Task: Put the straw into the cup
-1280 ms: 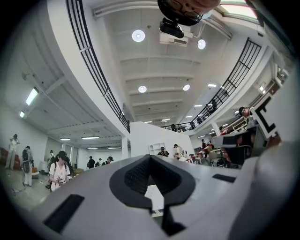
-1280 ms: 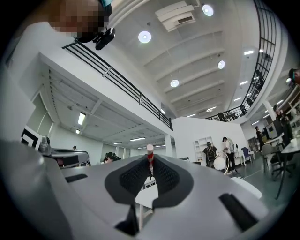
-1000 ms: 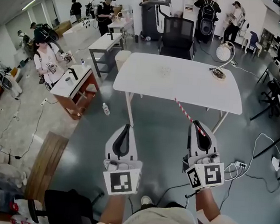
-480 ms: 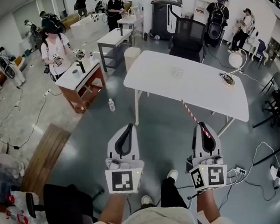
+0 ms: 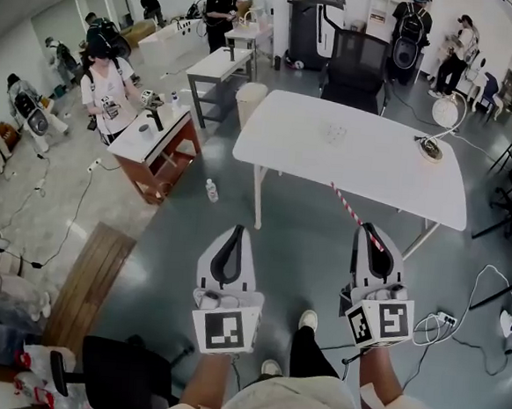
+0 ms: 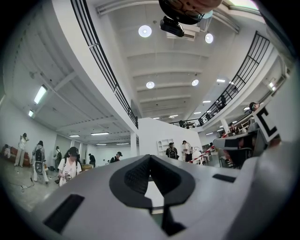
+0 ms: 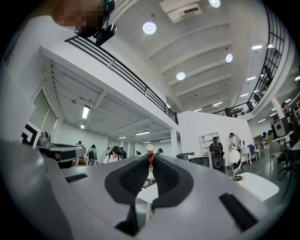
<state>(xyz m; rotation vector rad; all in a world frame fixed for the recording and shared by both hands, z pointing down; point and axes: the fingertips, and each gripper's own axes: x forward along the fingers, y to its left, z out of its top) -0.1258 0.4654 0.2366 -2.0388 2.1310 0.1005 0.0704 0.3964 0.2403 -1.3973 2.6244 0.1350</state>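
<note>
Cup (image 5: 334, 135) on table (image 5: 287, 144), lamp (image 5: 431, 149) at its right end, chair (image 5: 355, 61) behind it, straw (image 5: 348, 206) in right gripper (image 5: 369, 230) before it

Fig.: open-plan lab / test hall, indoors. Evidence: polished grey floor (image 5: 297, 247); white worktable (image 5: 392, 157) w/ desk lamp (image 5: 435, 143); black office chair (image 5: 359, 71) at its far side; more benches (image 5: 151, 138) to the left; people standing at stations, far (image 5: 409, 30) & left (image 5: 113, 91), some w/ backpacks; power strip (image 5: 442, 300) & loose cables on floor, near right. Gripper views: high white ceiling, round downlights (image 6: 145, 31), mezzanine w/ black railing (image 6: 108, 75).
</note>
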